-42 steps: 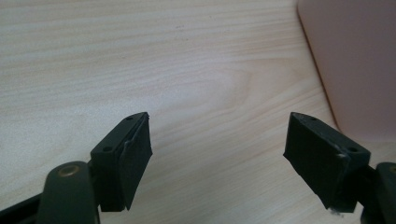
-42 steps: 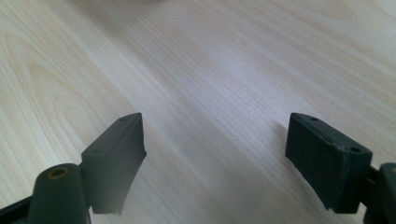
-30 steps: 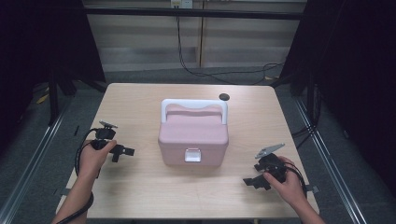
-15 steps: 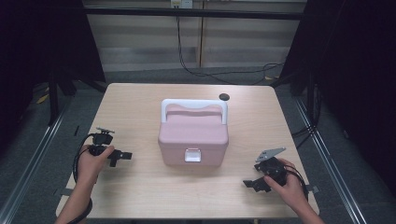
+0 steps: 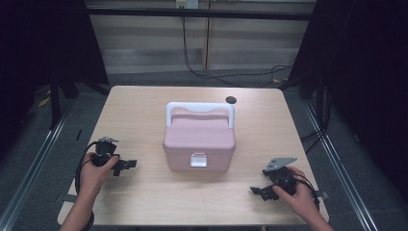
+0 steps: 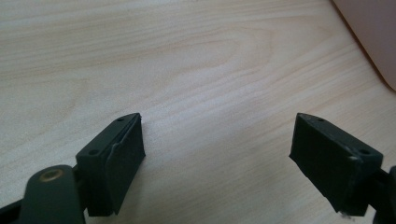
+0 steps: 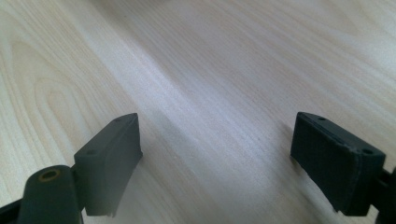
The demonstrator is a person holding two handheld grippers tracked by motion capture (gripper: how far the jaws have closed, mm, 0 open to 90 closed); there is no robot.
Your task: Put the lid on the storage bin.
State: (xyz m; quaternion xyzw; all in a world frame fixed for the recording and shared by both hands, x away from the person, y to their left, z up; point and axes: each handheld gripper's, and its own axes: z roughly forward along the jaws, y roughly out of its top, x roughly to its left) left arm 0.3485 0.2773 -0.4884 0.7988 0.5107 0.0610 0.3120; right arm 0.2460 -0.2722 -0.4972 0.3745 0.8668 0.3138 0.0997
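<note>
A pink box point(image 5: 199, 139) with a white handle point(image 5: 199, 107) and a white front latch point(image 5: 198, 160) stands shut in the middle of the wooden table point(image 5: 144, 110). My left gripper point(image 5: 126, 165) lies low over the table, left of the box and pointing toward it. Its jaws have just been opening and stand wide apart with nothing between them. In the left gripper view the left gripper point(image 6: 217, 135) has bare wood under it and a corner of the pink box point(image 6: 373, 32) at the top right. My right gripper point(image 5: 262, 185) rests near the front right edge. The right gripper point(image 7: 217, 135) is open over bare wood.
A small black round thing point(image 5: 231, 100) sits on the table behind the box. Dark frames and cables run on the floor around the table. Bare wood lies between each gripper and the box.
The left hand has drawn back a little toward the near edge of the table. The right hand and the box have kept their places.
</note>
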